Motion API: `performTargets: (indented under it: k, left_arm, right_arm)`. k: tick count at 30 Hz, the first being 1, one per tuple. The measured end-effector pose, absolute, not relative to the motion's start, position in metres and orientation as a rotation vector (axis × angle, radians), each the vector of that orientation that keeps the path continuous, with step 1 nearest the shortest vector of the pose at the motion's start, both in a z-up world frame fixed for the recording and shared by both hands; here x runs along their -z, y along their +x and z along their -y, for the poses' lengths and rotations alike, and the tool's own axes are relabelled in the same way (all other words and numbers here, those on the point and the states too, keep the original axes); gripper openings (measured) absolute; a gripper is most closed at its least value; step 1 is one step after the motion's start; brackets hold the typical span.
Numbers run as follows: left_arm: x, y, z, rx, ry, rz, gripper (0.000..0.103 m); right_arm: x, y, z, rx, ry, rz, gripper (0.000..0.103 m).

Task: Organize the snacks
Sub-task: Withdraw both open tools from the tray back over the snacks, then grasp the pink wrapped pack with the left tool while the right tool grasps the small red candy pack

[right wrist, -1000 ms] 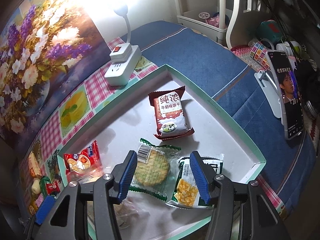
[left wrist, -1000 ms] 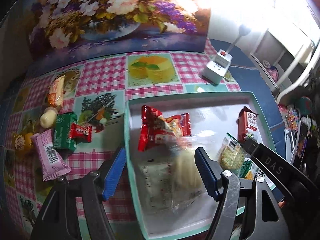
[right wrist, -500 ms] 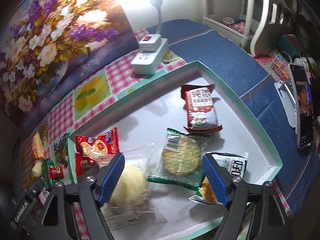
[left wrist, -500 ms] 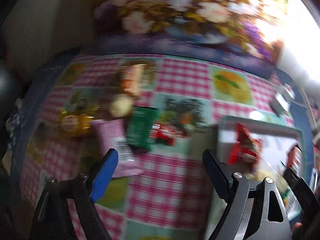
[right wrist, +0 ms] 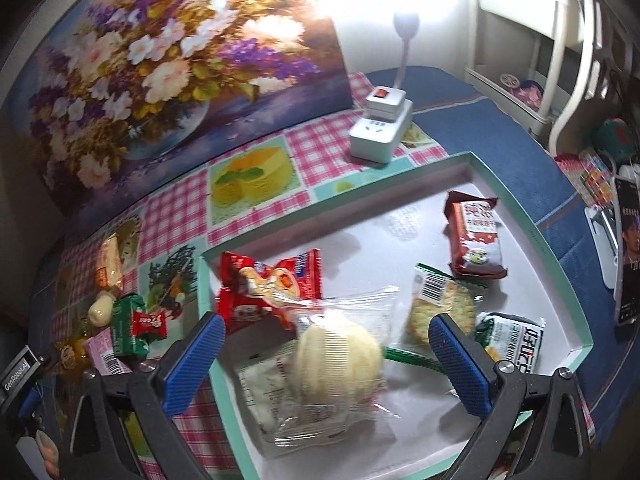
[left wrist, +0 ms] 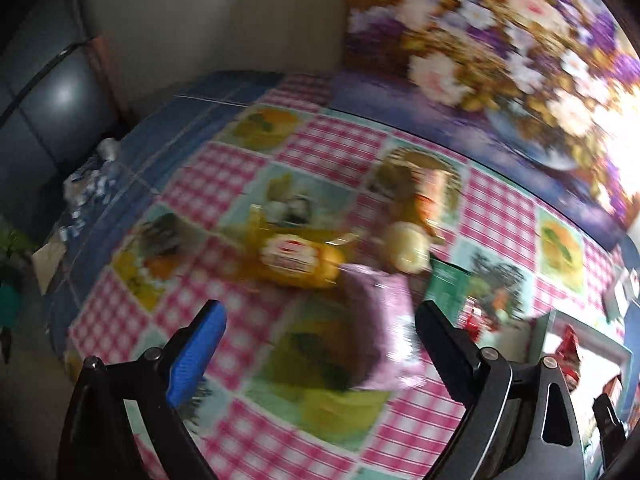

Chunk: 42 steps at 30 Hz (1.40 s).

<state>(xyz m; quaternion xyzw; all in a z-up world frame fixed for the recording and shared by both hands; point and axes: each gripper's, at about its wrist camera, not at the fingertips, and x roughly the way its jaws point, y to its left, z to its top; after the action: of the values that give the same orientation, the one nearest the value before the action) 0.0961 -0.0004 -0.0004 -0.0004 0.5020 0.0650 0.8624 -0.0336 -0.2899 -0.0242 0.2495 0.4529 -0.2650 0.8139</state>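
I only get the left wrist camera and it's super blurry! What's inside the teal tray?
Observer: Several snacks. Nearest the right camera in the teal tray is a clear-wrapped bun.
Operator: Is anything holding it?
Observer: No. The right hand-held gripper is open, with its fingers on either side of the bun.
Operator: What's farthest back?
Observer: A red-brown milk biscuit packet, lying flat near the far right rim.

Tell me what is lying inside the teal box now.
Inside the teal box lie a clear-wrapped bun, a red packet, a brown biscuit pack, a round cracker and a green-white packet, partly hidden behind the right gripper.
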Motion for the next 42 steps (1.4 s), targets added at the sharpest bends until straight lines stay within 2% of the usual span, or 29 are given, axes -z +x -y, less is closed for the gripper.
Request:
performTargets:
  k: [12, 20, 35, 38, 40, 42]
  left_arm:
    - [0.002, 0.103, -0.057, -0.202, -0.136, -1.063, 0.096]
    - [0.025, 0.110, -0.087, -0.224, -0.225, -1.131, 0.096]
    - [0.053, 0.122, -0.061, -0.105, -0.283, -1.216, 0.096]
    - [0.057, 0.125, -0.048, -0.047, -0.297, -1.226, 0.096]
    - [0.058, 0.125, -0.043, -0.030, -0.294, -1.230, 0.096]
    - [0.060, 0.127, -0.037, -0.018, -0.297, -1.236, 0.096]
  right_arm:
    - [0.018, 0.001, 0.225, 0.397, 0.433, -0.951, 0.103]
    - [0.033, 0.038, 0.172, 0.253, 0.364, -1.001, 0.103]
    - [0.064, 0.077, 0.156, 0.222, 0.305, -1.034, 0.103]
    - [0.066, 0.080, 0.163, 0.216, 0.329, -1.021, 0.098]
    - [0.067, 0.083, 0.167, 0.220, 0.344, -1.017, 0.089]
    - [0.069, 0.085, 0.170, 0.222, 0.349, -1.019, 0.085]
